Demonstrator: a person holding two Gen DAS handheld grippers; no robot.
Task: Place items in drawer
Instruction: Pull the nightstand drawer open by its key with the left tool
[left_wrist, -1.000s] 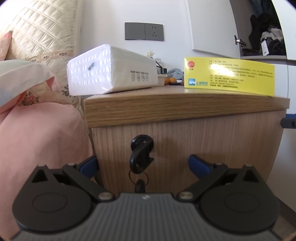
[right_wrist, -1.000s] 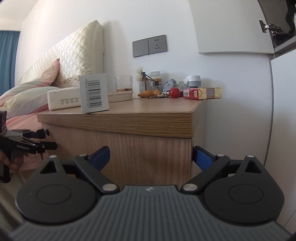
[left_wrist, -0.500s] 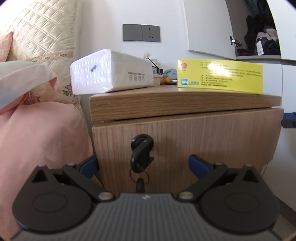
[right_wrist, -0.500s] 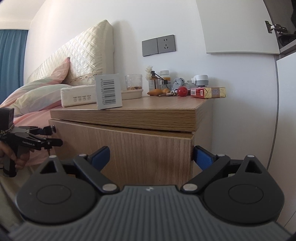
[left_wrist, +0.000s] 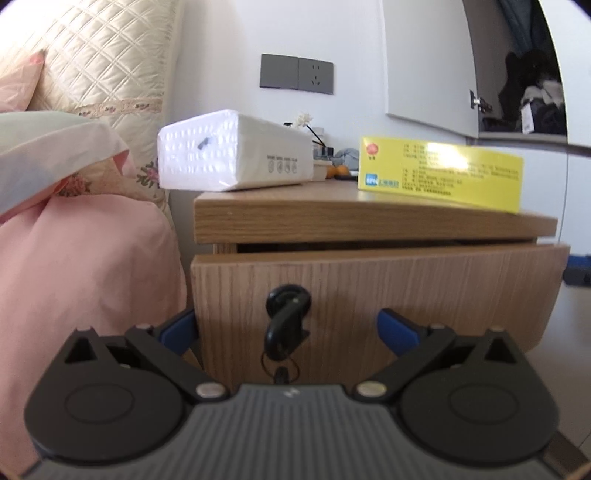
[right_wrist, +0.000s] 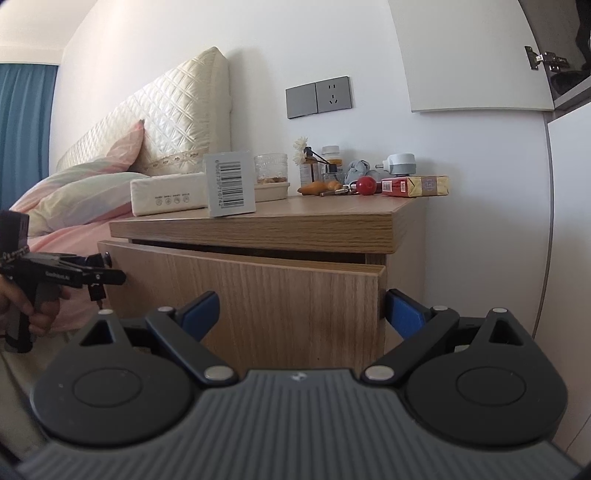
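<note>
Nearest the left camera, the left gripper (left_wrist: 287, 328) has its blue fingers spread wide, grasping nothing, and faces the drawer (left_wrist: 376, 291) front, with the black key (left_wrist: 284, 325) hanging in the lock between the fingers. A second ago the drawer front sat flush under the nightstand top (left_wrist: 369, 218); now it stands proud of the carcass, with a dark gap open along its upper edge (the right view shows the same gap in profile). So the drawer has started to come out, though from here the opening looks too narrow to drop anything in, and I cannot tell what is actually pulling it.

The right gripper (right_wrist: 301, 308) is likewise released and empty, held near the drawer's right corner. In its view the other gripper sits at the key side of the front, in the person's hand (right_wrist: 35, 310).

Further back, on the nightstand top, the likely items wait untouched: the white tissue pack (left_wrist: 236, 158) on the bed side and the yellow medicine box (left_wrist: 441, 171) standing near the front edge. Behind them, a clutter of a glass jar (right_wrist: 270, 168), bottles, a red ball (right_wrist: 365, 184) and a cigarette pack (right_wrist: 413, 185). My judgement: more pulling first, then pick-up.
</note>
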